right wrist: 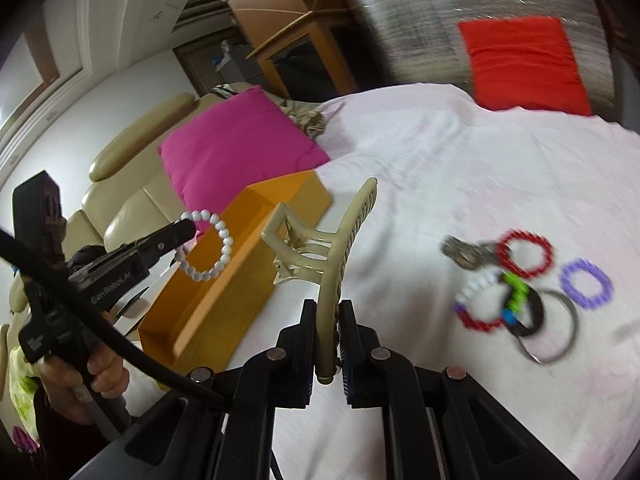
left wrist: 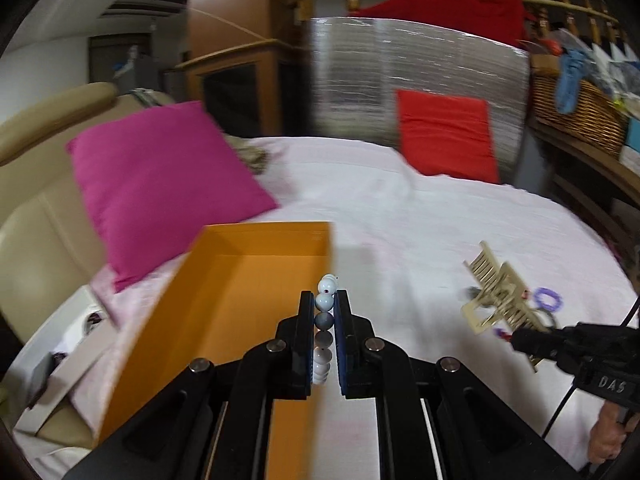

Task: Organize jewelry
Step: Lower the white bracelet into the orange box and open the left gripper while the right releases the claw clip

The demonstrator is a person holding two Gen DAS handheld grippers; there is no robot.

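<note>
My left gripper (left wrist: 325, 300) is shut on a white and grey bead bracelet (left wrist: 325, 320) and holds it over the right rim of the open orange box (left wrist: 240, 280). The bracelet (right wrist: 212, 246) hangs from that gripper (right wrist: 188, 230) in the right wrist view, above the box (right wrist: 224, 280). My right gripper (right wrist: 329, 308) is shut on a beige hair claw clip (right wrist: 320, 248), held above the white cloth to the right of the box. The clip (left wrist: 500, 296) and right gripper (left wrist: 524, 338) show at the right of the left wrist view.
Several loose rings and hair ties lie on the white cloth (right wrist: 440, 160): a red one (right wrist: 526, 254), a purple one (right wrist: 586, 282), a multicoloured one (right wrist: 492, 300) and a grey hoop (right wrist: 556, 328). A magenta cushion (left wrist: 160, 184) and a red cushion (left wrist: 448, 136) lie behind.
</note>
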